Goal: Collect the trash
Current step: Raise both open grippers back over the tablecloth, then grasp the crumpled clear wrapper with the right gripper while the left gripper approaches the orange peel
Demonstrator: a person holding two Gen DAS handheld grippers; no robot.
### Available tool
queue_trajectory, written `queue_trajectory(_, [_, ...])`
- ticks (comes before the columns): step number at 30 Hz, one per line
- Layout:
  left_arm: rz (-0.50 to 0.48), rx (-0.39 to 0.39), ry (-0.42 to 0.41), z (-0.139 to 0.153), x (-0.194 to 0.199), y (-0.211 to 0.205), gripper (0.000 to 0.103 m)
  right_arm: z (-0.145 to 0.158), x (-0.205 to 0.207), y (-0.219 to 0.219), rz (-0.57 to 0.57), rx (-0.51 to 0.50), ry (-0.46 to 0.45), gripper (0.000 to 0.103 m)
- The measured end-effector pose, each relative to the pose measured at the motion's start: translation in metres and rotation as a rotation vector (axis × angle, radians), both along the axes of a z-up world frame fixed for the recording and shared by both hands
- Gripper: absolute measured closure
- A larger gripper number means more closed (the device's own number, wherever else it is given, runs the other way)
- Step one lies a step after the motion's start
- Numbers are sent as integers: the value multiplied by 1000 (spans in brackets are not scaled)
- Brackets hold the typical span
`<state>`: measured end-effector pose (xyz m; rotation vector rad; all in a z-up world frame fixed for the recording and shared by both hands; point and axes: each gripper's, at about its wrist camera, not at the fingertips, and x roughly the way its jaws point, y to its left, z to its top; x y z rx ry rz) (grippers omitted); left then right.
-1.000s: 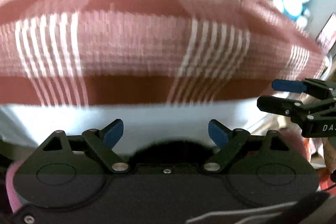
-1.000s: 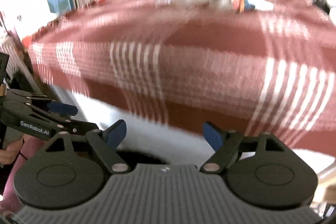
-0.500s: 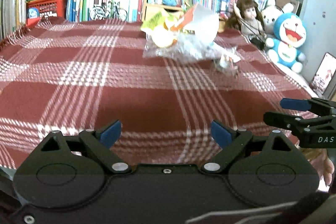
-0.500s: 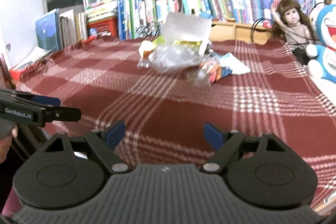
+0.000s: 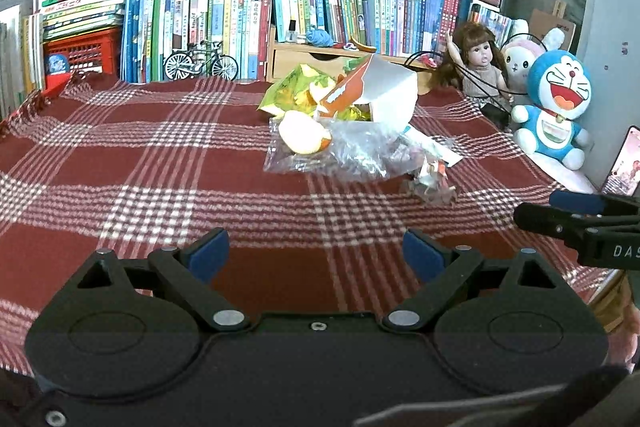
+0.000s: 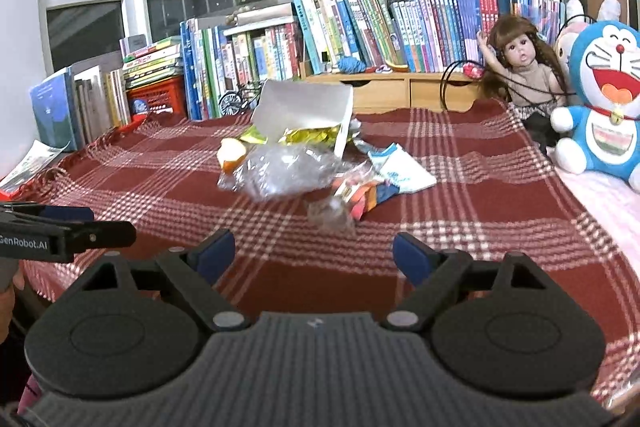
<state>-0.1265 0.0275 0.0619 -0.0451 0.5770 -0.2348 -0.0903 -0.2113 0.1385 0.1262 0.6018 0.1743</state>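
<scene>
we see the trash as a loose heap on the red-and-white checked cloth: a crumpled clear plastic bag with a pale orange-edged peel in or under it, a white carton with an orange printed flap standing open behind, shiny yellow-green wrappers tucked beside and inside the carton, a flat white-and-blue packet on the heap's right side, and small crumpled wrappers with orange and clear bits nearest to us. the heap lies ahead of both grippers and well apart from them, with bare cloth between. for the left gripper the heap sits ahead and slightly to the right of the line between its fingers; its blue-padded jaws stand wide apart with nothing between them. for the right gripper the heap sits ahead and about centred, the small crumpled wrappers closest to it; its jaws too stand wide apart and hold nothing. each gripper shows at the edge of the other's view, side by side above the near edge of the cloth. beyond the heap, further from the grippers, stand a row of books, a doll and a blue plush toy.
</scene>
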Motion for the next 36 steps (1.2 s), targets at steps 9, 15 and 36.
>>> queue_trajectory(9, [42,-44,-2,-3,59,-12,9,-10,48,-12,-38,8,11,11])
queue_trajectory(15, [89,-57,-38,-2,103,-13,10,-30,70,-8,-32,-28,59,11])
queue_trajectory(36, [44,38,-179,-43,153,-32,22,-72,99,37,45,-153,92,59])
